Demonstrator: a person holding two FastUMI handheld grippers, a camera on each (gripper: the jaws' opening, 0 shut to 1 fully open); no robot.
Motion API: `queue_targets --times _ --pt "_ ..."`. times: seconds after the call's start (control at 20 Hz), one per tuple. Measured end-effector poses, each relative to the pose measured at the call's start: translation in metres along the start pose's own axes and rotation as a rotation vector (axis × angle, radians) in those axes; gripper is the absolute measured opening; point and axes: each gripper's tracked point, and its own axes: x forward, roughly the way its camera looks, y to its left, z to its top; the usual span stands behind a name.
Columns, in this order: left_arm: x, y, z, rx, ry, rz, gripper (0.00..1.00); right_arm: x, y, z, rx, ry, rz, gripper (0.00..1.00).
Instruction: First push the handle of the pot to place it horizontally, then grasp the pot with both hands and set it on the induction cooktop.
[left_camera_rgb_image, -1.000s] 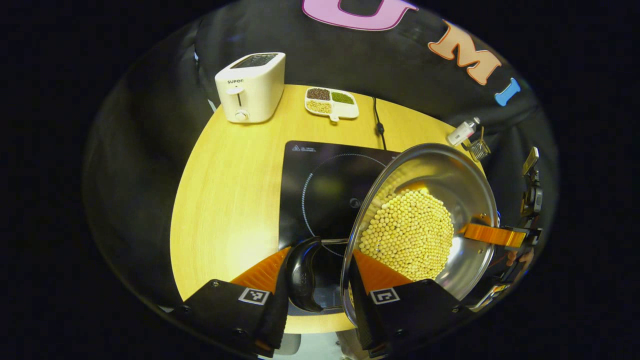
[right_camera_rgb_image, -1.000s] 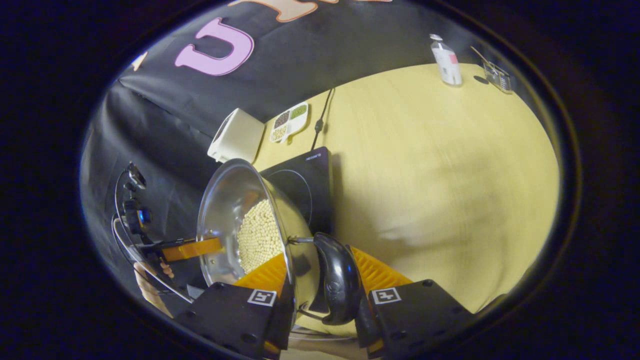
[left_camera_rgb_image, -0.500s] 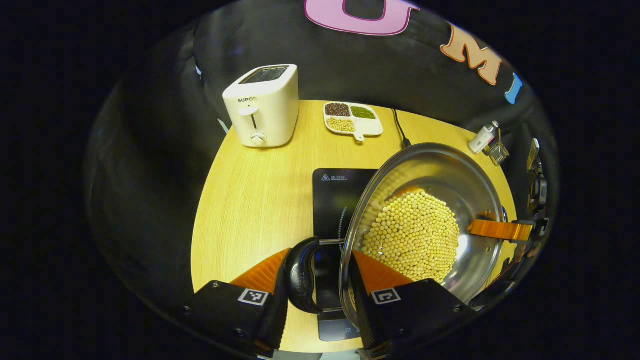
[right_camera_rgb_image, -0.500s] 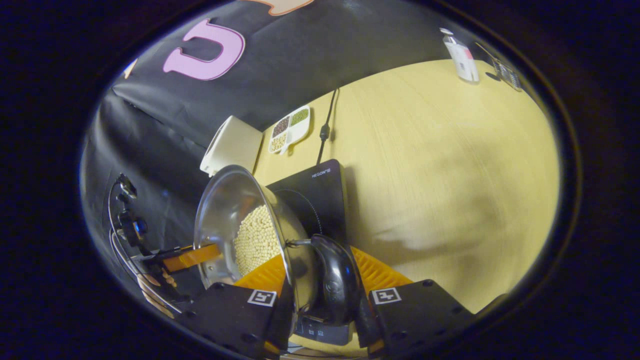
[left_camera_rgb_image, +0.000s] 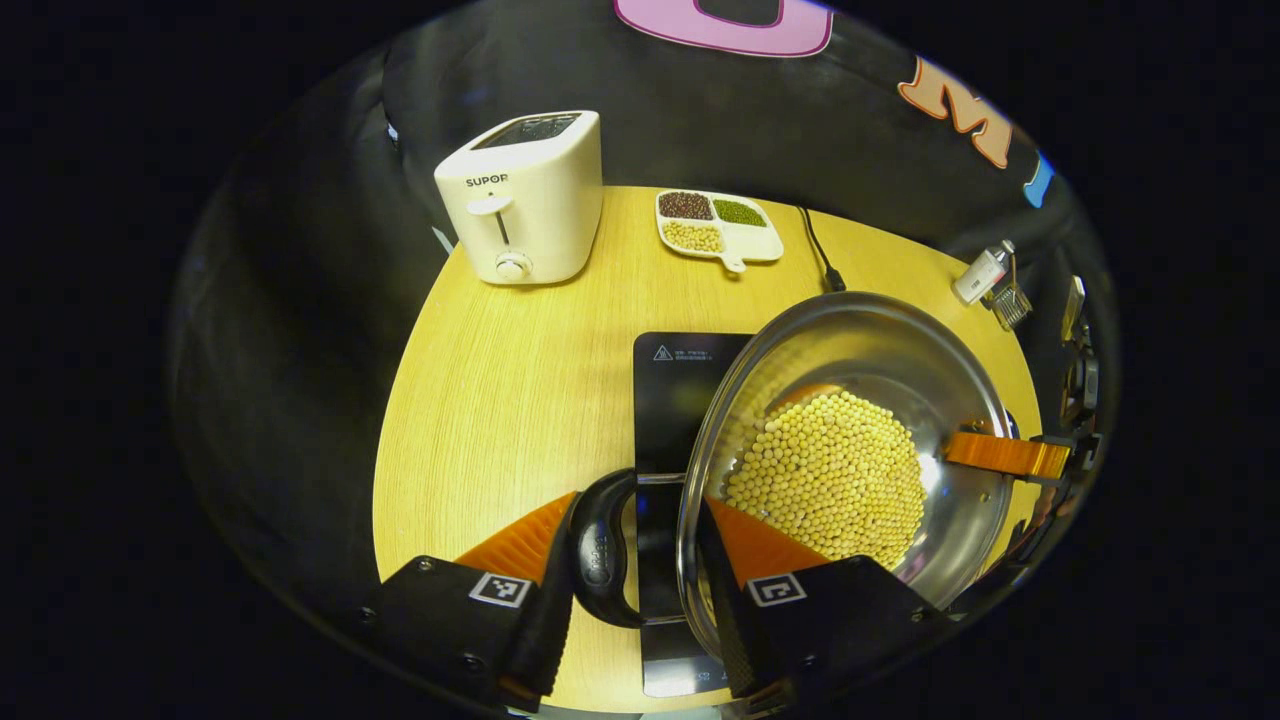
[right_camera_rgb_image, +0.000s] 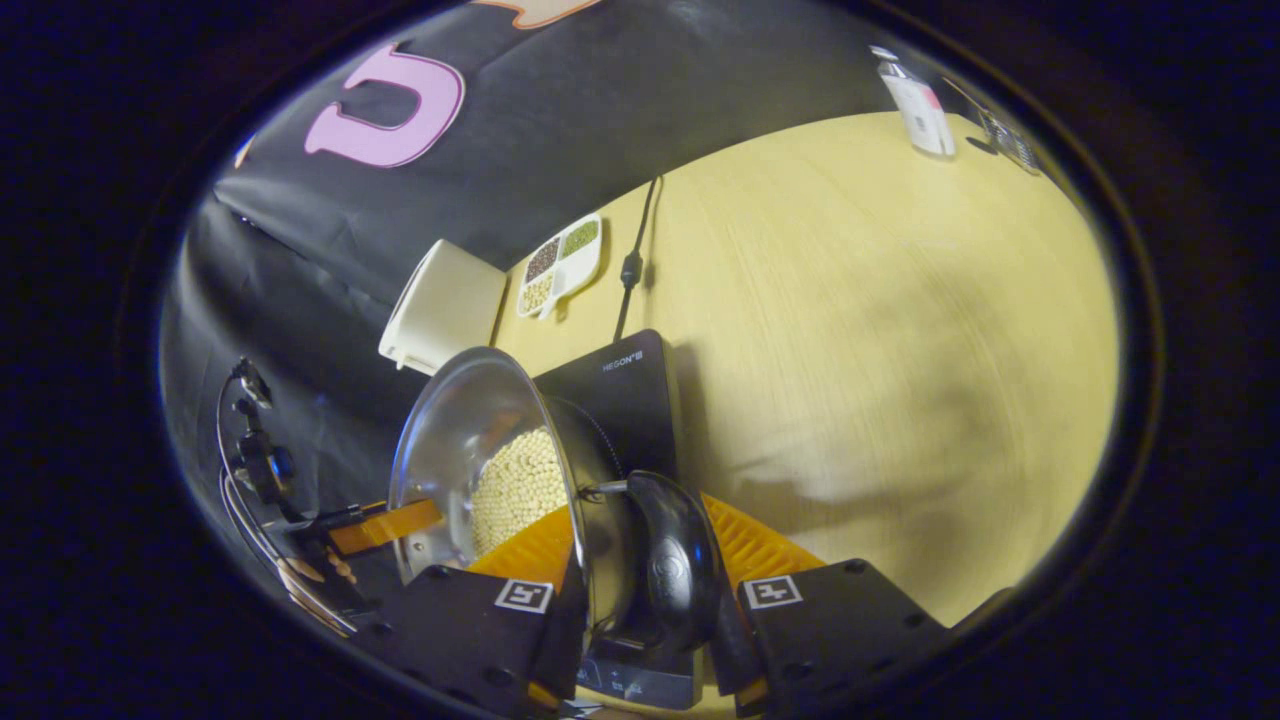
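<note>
Nearest the lens in the left gripper view, the left gripper was clamped across one side of the pot: one finger lay outside against the black side handle, the other inside the rim beside the yellow beans that filled the bottom. In the right gripper view, the right gripper was clamped the same way on the opposite side, with one finger inside the steel wall and the other pressed against the far black handle.

The pot was held between the two grippers, over the induction cooktop. Whether its base touched the glass could not be told. The cooktop's near edge showed below the left gripper's fingers, and its far corner showed beyond the pot in the right gripper view.

The cooktop lay on a pale wooden table, with much of the tabletop bare on the left side. A black power cord ran back from the cooktop toward the rear edge.

Farther back stood a white toaster, and beside it a white divided dish held dark, green and pale grains in separate compartments. Near the far right edge lay a small white bottle and, just beside it, a small clear container.

Behind the table hung the black cloth wall.
</note>
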Motion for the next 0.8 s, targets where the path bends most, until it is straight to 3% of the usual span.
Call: queue_targets --times 0.15,0.2,0.25,0.3,0.35,0.5,0.55,0.8 --pt "0.000 0.000 -0.001 -0.001 -0.006 0.005 0.67 -0.002 0.000 0.001 -0.001 0.002 0.009 0.48" --pt "0.001 0.000 -0.001 -0.003 -0.004 0.007 0.67 -0.002 0.000 0.001 0.000 0.005 0.012 0.54" --pt "0.001 0.000 -0.002 -0.009 -0.008 0.011 0.67 -0.004 0.000 0.001 -0.002 0.009 0.017 0.48" --pt "0.001 0.002 -0.001 -0.012 -0.012 0.025 0.70 -0.003 0.002 -0.002 -0.001 0.020 0.025 0.50" --pt "0.000 0.007 0.001 -0.004 -0.026 0.053 0.70 -0.001 -0.001 -0.005 -0.012 0.025 0.016 0.56" --pt "-0.009 0.015 0.008 -0.011 -0.080 0.116 1.00 -0.014 -0.015 -0.005 -0.039 0.025 -0.012 0.88" --pt "-0.013 0.014 0.006 -0.028 -0.089 0.115 1.00 -0.020 -0.020 -0.001 -0.045 0.009 -0.029 1.00" --pt "-0.042 0.006 0.005 -0.065 -0.162 0.130 0.99 -0.061 -0.023 0.016 -0.050 -0.097 -0.033 0.95"
